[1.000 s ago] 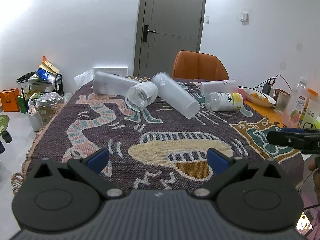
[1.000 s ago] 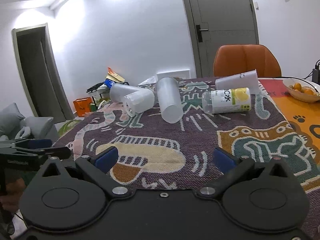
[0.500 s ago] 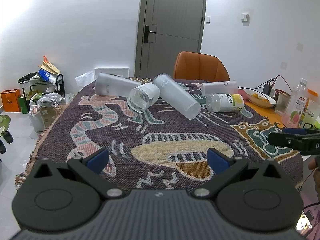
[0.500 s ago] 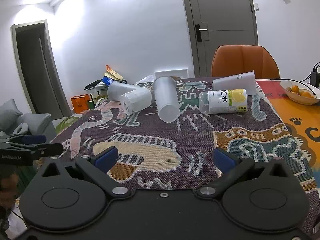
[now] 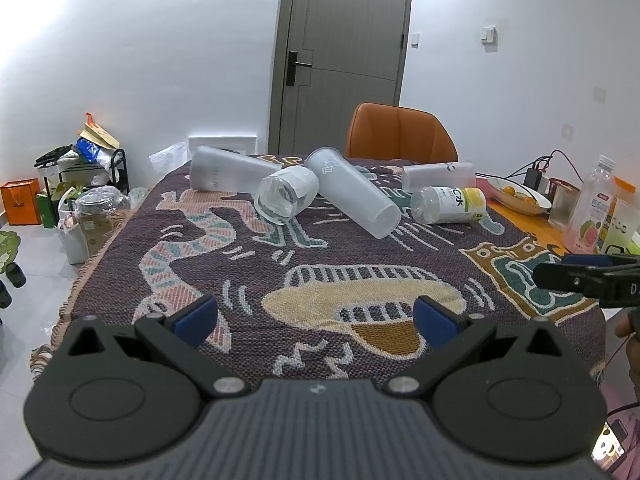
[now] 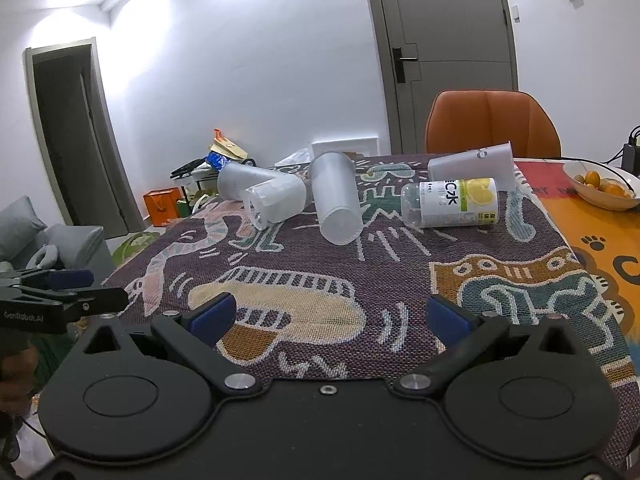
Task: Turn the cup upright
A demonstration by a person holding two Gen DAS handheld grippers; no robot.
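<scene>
Your left gripper (image 5: 316, 316) stands wide apart and holds nothing; your right gripper (image 6: 330, 312) is likewise spread and holds nothing. Both hover over the near edge of the patterned cloth (image 5: 248, 276), well apart from the cups. The nearest frosted cup (image 5: 352, 196) lies on its side at roughly 12 o'clock from either tool, its long axis running toward 5 o'clock in the left view (closed base nearest you). Judged from the right view, that cup (image 6: 336, 200) sits about dead ahead; neither hand is clearly nearer.

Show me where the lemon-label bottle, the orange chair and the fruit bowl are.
lemon-label bottle (image 6: 452, 203), right wrist view, on its label.
orange chair (image 5: 400, 132), left wrist view, on the backrest.
fruit bowl (image 6: 576, 184), right wrist view, on its rim.
</scene>
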